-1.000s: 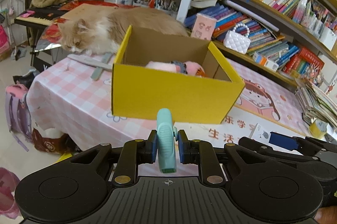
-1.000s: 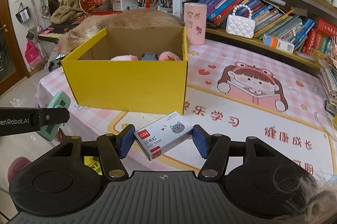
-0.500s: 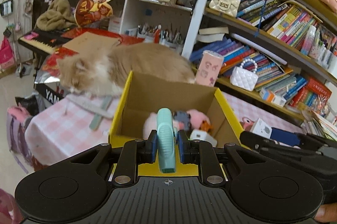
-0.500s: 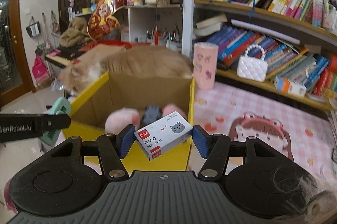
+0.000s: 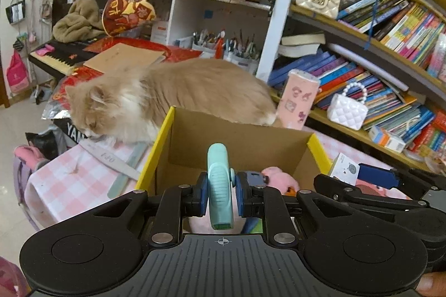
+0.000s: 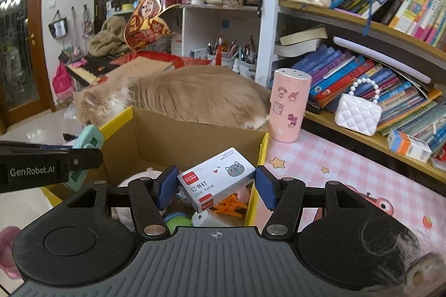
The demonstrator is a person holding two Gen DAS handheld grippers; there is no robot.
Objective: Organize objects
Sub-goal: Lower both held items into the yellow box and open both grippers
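Observation:
My left gripper (image 5: 221,192) is shut on a mint-green clip (image 5: 219,185) and holds it above the open yellow cardboard box (image 5: 164,135). My right gripper (image 6: 216,184) is shut on a white staple box with a grey cat face (image 6: 217,180), over the same yellow box (image 6: 260,154) near its right wall. Inside the box lie a pink plush (image 5: 278,178), an orange item (image 6: 230,205) and other small things. The clip (image 6: 86,140) and the left gripper also show at the left of the right wrist view. The staple box (image 5: 344,168) shows at the right of the left wrist view.
An orange and white cat (image 5: 172,93) lies right behind the box. A pink cup (image 6: 290,107) stands at the box's far right corner. Book shelves (image 6: 362,51) with white handbags (image 6: 358,113) run along the right. Rulers (image 5: 120,160) lie on the pink checked tablecloth (image 5: 64,185) at left.
Both grippers have risen and moved forward with their loads, from in front of the box to above its opening. Both stay shut.

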